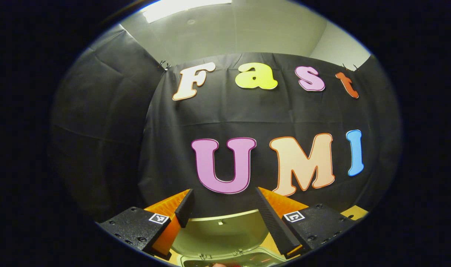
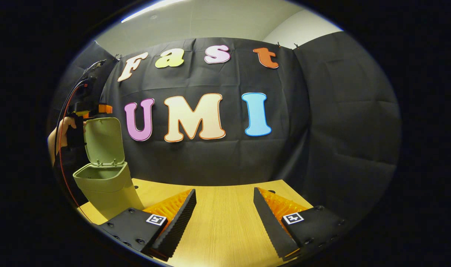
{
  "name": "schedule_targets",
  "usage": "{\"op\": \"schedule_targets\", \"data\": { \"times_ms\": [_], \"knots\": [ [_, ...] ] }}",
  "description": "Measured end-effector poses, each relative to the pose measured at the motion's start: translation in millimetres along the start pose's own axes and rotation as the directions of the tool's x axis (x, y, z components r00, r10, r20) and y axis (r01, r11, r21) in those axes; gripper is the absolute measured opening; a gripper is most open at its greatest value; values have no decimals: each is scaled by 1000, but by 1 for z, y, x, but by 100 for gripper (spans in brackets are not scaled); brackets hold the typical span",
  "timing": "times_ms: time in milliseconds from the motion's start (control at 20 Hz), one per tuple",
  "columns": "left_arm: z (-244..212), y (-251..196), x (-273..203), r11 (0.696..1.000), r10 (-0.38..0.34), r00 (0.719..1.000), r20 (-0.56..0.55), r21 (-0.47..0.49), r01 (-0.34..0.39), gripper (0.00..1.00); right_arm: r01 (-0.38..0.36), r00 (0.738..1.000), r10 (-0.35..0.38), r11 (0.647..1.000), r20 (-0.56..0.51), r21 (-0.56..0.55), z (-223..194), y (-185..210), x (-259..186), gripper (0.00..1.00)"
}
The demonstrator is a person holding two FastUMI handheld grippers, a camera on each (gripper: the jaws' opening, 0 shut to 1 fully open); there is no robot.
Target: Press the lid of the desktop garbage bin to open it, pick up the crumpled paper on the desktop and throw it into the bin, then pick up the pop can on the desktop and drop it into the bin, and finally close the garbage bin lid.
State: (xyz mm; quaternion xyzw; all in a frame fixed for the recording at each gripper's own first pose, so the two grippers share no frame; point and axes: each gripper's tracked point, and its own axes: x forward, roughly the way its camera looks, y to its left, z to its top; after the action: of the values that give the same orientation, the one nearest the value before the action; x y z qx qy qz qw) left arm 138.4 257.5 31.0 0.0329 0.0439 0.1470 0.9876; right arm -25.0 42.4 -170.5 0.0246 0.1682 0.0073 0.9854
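Bin [image 2: 106, 185] lid [image 2: 103, 145] upright, open; left hand-held gripper [image 1: 222, 204] above it, released; right hand-held gripper [image 2: 224, 205] released over surface [image 2: 225, 222].

1. The left gripper [image 1: 223, 202] is held with its jaws parted wide, nothing pressed between them.
2. The right gripper [image 2: 224, 202] is likewise held with jaws spread apart and bare.
3. In the right gripper view, a hand [image 2: 64, 135] gripping the left gripper is seen at nine o'clock, raised and upright.
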Motion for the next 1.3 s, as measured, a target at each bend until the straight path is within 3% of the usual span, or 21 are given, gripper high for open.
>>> {"op": "schedule_targets", "data": {
  "times_ms": [600,1300],
  "knots": [
    [-10,-14,-54,999,44,999,-10,10,-44,95,-116,993,116,993,-17,5,2,-12,22,98],
    [-68,-39,-127,996,73,990,-123,-33,-77,94,-258,964,257,966,-64,-12,-12,-15,30,98]
  ]
}}
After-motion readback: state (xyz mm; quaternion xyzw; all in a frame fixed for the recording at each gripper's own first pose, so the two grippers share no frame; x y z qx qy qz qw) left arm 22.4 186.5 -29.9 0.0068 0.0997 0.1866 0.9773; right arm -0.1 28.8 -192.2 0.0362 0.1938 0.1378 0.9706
